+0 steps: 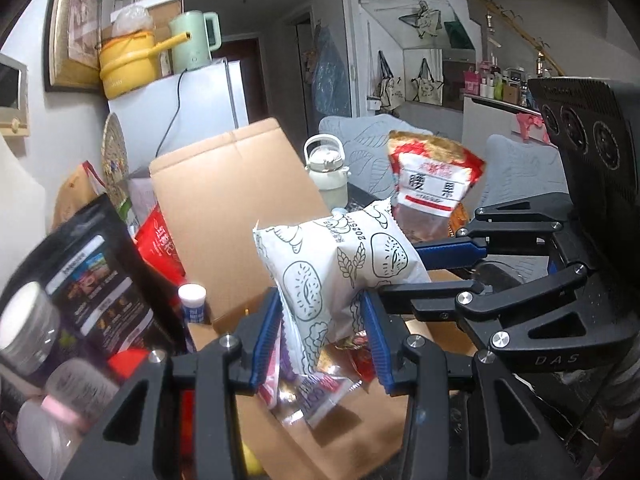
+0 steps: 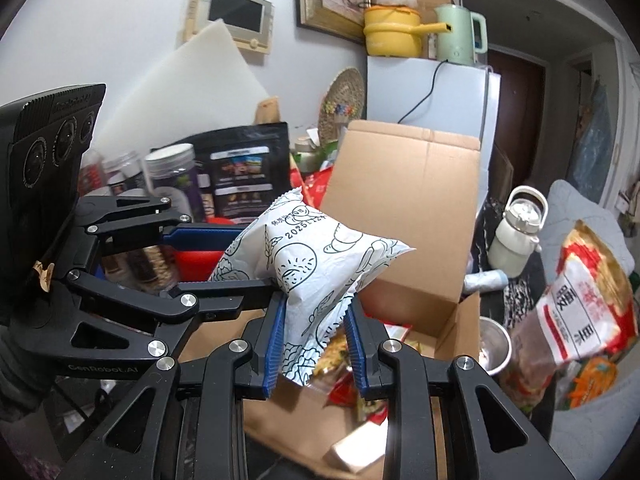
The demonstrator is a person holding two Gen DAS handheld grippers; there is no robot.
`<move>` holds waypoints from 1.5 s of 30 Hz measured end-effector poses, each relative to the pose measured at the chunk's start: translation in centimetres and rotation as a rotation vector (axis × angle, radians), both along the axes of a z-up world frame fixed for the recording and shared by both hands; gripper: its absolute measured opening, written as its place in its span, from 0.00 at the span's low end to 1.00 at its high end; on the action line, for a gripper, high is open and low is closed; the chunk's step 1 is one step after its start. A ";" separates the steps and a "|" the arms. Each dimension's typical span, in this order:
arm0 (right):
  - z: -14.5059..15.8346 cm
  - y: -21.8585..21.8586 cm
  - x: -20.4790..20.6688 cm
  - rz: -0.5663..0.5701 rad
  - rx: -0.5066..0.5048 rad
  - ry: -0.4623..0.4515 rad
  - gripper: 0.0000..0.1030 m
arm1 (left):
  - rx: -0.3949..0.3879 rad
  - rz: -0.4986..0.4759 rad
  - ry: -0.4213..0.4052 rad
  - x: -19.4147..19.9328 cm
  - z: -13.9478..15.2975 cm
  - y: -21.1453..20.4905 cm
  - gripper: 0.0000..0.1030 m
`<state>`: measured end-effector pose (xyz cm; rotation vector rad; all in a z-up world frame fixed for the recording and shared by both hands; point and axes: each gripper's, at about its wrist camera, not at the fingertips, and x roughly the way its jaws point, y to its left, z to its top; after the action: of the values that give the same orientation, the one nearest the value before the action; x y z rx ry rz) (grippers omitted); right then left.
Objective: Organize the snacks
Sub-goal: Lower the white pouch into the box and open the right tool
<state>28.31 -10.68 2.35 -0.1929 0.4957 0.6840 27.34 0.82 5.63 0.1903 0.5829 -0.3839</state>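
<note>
1. White printed packet (image 1: 332, 264) hangs above the open cardboard box (image 1: 224, 184), which has other snacks lying inside it.
2. Only the right wrist view shows a steel cup (image 2: 494, 344) just beside the box. Only the left wrist view shows a small white-capped bottle (image 1: 192, 300) against the box's flap.
3. Left gripper (image 1: 322, 332): jaws a little apart, pads pressed on one end of the packet.
4. Right gripper (image 2: 316, 336): jaws drawn close, clamped on the packet's other end.

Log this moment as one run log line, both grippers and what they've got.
left gripper: shut on white bread packet | right gripper: shut on same packet | packet above open cardboard box
</note>
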 end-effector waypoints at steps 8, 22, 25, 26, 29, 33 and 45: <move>-1.7 0.3 4.9 0.004 -0.028 0.059 0.27 | 0.017 0.012 0.084 4.9 -2.5 -0.2 0.40; -6.8 1.9 10.4 0.045 -0.088 0.239 0.14 | 0.067 0.017 0.273 8.6 -7.8 -0.9 0.39; -8.0 2.0 11.6 0.023 -0.091 0.308 0.14 | 0.040 0.023 0.312 9.1 -8.6 -0.6 0.39; -8.2 1.9 11.7 0.025 -0.082 0.315 0.14 | 0.041 0.028 0.311 9.1 -8.8 -0.5 0.39; -8.4 1.9 11.7 0.024 -0.078 0.325 0.14 | 0.031 0.034 0.318 9.0 -8.9 -0.5 0.39; -8.3 2.0 11.5 0.019 -0.091 0.323 0.14 | 0.043 0.041 0.305 8.7 -8.7 -0.5 0.39; -7.6 0.0 10.9 -0.159 -0.120 0.294 0.55 | 0.094 0.217 0.214 7.1 -6.7 0.7 0.39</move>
<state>39.22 -10.68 -5.23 -0.1636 0.8260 0.5287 34.39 1.54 -1.08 0.1748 0.8250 -0.1675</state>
